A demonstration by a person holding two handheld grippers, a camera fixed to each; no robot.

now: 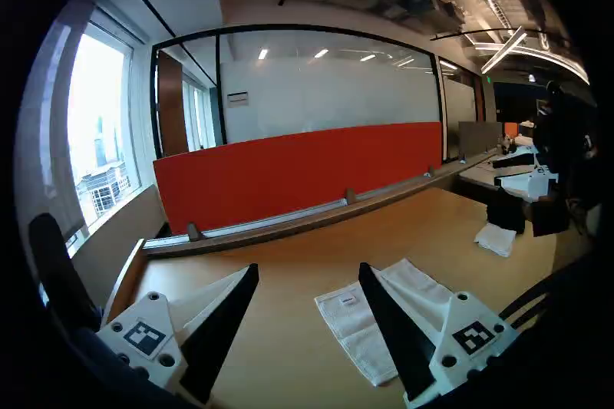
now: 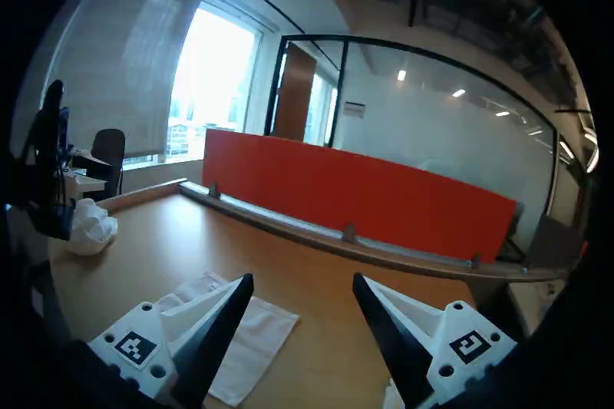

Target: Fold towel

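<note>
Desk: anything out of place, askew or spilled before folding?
Nothing spilled or damaged. The flat white towel lies smooth on the wooden desk. Only oddity: a crumpled white cloth heaped at the left in the right gripper view.

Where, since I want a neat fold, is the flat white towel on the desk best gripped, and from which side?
Probably the two near corners of the towel, coming down from the near side. It lies flat and spread on the desk, so only its thin edge and corners offer anything to pinch.
</note>
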